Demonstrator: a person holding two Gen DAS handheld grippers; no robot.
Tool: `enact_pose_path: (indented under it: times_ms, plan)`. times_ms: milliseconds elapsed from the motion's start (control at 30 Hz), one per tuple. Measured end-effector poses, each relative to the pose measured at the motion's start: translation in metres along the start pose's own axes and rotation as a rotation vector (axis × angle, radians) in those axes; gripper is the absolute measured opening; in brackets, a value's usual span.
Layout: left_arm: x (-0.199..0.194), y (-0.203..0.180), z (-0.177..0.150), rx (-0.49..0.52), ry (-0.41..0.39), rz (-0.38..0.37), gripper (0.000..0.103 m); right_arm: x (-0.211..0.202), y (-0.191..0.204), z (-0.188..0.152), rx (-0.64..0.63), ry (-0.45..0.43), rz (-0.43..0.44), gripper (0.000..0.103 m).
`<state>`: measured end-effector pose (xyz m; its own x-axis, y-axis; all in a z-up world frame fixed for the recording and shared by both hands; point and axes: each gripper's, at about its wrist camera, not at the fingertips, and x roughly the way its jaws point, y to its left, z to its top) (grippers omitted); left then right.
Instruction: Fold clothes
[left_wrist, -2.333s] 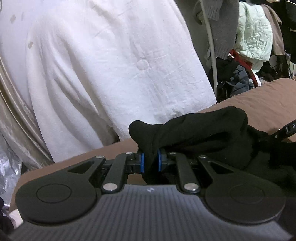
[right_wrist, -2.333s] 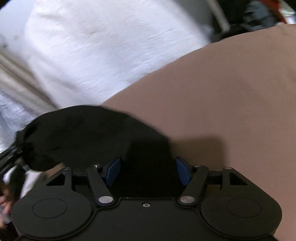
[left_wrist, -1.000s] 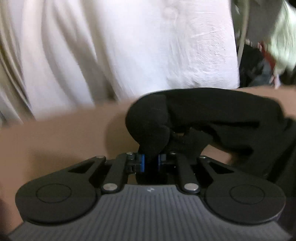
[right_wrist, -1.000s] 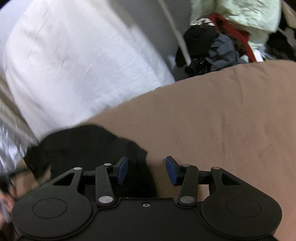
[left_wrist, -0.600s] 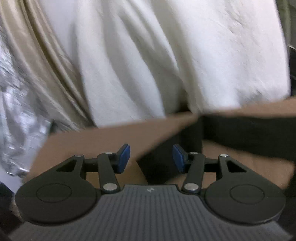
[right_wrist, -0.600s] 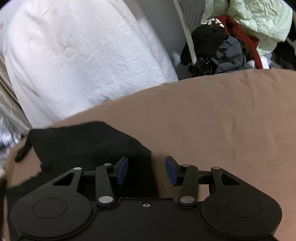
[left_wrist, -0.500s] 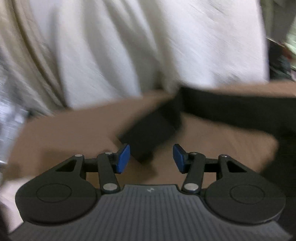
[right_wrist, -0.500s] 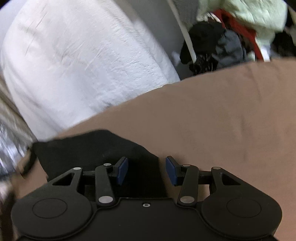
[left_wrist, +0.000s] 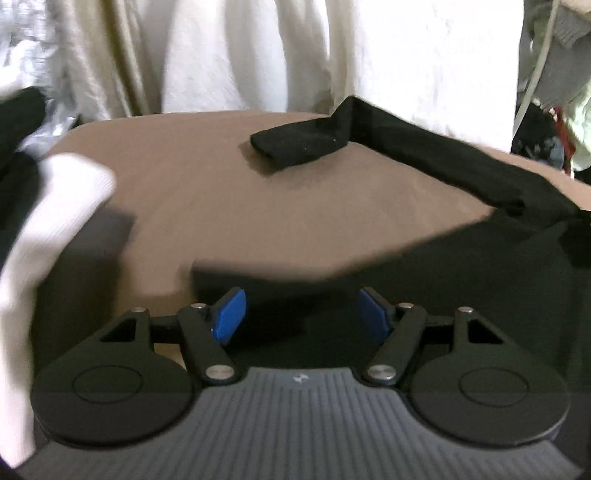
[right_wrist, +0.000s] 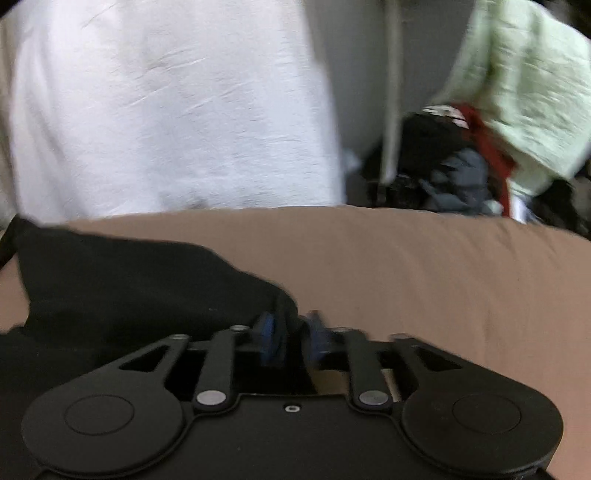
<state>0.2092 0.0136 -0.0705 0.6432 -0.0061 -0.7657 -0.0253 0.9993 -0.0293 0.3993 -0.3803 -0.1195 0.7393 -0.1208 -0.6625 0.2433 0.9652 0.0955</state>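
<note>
We see the brown bed (left_wrist: 229, 177) filling both views, with white bedding (right_wrist: 166, 110) piled behind it. Across it lies the black garment (left_wrist: 461, 236); in the left wrist view one long sleeve (left_wrist: 424, 147) runs from four o'clock up toward eleven, its cuff end bent back toward nine. Our left gripper (left_wrist: 299, 314) is opening, fingers wide apart over the garment's near edge, pressing nothing. Our right gripper (right_wrist: 290, 339) is closing, its fingers narrow around a black fold, though blur hides whether they pinch it.
</note>
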Motion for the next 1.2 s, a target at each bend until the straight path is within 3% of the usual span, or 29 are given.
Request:
enact_pose_path:
  times_ms: [33, 133, 200, 367, 400, 467, 533, 600, 667, 833, 967, 1067, 1100, 1133, 1200]
  plan:
    - [-0.013, -0.007, -0.010, 0.029, -0.006, 0.002, 0.073, -0.011, -0.006, -0.004, 0.047, -0.020, -0.007, 0.049]
    - [-0.050, -0.022, -0.053, 0.125, -0.005, -0.010, 0.080, -0.057, -0.026, -0.032, 0.239, -0.033, 0.064, 0.050]
    - [-0.067, -0.026, -0.084, 0.136, 0.003, 0.011, 0.081, -0.091, -0.043, -0.055, 0.348, -0.019, 0.131, 0.049]
    - [-0.076, -0.003, -0.133, 0.025, 0.123, -0.001, 0.080, -0.178, -0.086, -0.121, 0.388, -0.028, 0.162, 0.050]
    - [-0.080, 0.005, -0.136, -0.002, 0.132, 0.009, 0.077, -0.187, -0.093, -0.131, 0.379, -0.017, 0.152, 0.050]
    - [-0.090, 0.021, -0.141, -0.055, 0.138, 0.033, 0.062, -0.207, -0.104, -0.155, 0.368, -0.002, 0.129, 0.050]
    - [-0.097, 0.037, -0.146, -0.134, 0.151, 0.002, 0.059, -0.220, -0.111, -0.176, 0.379, 0.009, 0.120, 0.050]
    - [-0.105, 0.047, -0.157, -0.239, 0.164, -0.107, 0.059, -0.231, -0.114, -0.196, 0.396, 0.007, 0.101, 0.050]
    - [-0.110, 0.049, -0.169, -0.300, 0.174, -0.149, 0.058, -0.238, -0.114, -0.213, 0.407, 0.006, 0.090, 0.050]
    - [-0.121, 0.032, -0.183, -0.281, 0.183, -0.200, 0.056, -0.235, -0.098, -0.223, 0.369, 0.034, 0.104, 0.050]
    - [-0.113, 0.011, -0.194, -0.282, 0.264, -0.250, 0.056, -0.226, -0.084, -0.217, 0.334, 0.039, 0.126, 0.051]
    - [-0.102, 0.000, -0.199, -0.245, 0.289, -0.212, 0.061, -0.214, -0.084, -0.217, 0.363, 0.021, 0.151, 0.060]
    - [-0.100, -0.003, -0.198, -0.220, 0.274, -0.200, 0.059, -0.212, -0.088, -0.220, 0.392, 0.015, 0.157, 0.060]
    - [-0.100, -0.006, -0.197, -0.191, 0.255, -0.181, 0.035, -0.210, -0.091, -0.222, 0.426, 0.008, 0.169, 0.060]
    - [-0.104, -0.011, -0.195, -0.130, 0.218, -0.140, 0.007, -0.206, -0.098, -0.226, 0.491, -0.007, 0.194, 0.061]
